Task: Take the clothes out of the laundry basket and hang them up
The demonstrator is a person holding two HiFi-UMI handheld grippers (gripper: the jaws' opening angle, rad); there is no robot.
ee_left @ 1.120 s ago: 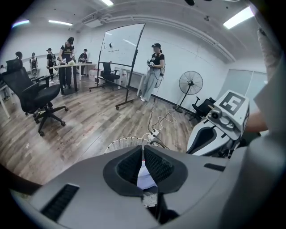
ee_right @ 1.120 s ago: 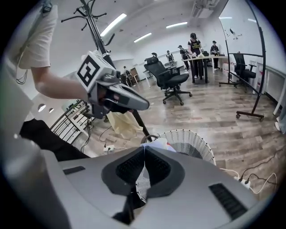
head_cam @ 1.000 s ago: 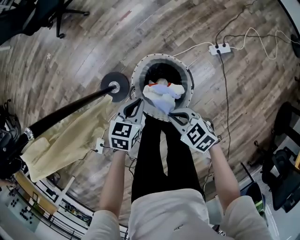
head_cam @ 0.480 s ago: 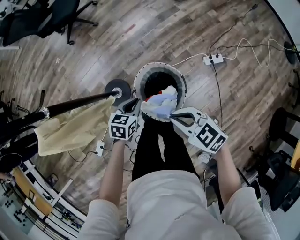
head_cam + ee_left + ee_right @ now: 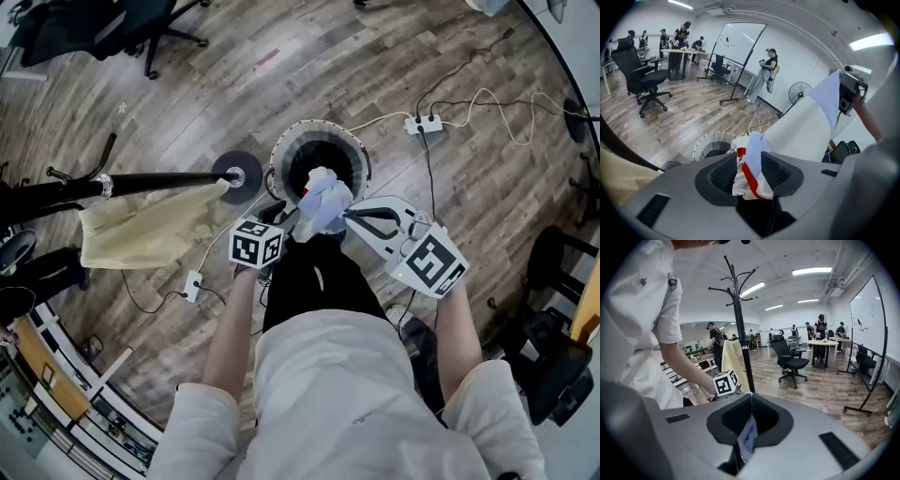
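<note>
The round white laundry basket stands on the wood floor in front of the person's legs. A bunched white and pale blue garment with a red stripe hangs above its near rim. My right gripper is shut on a thin fold of that cloth. My left gripper has just been opening its jaws; the garment hangs loosely between them, unpinched. In the left gripper view the cloth runs up to the right gripper, and the basket lies below. The black coat stand is close by.
A pale yellow garment hangs on the coat stand's pole, whose round base sits left of the basket. A power strip and cables lie beyond. Office chairs stand at the back left. People, tables and a whiteboard are farther off.
The right gripper has risen and pulled the garment up out of the basket. The left gripper has shifted and opened its jaws off the cloth.
</note>
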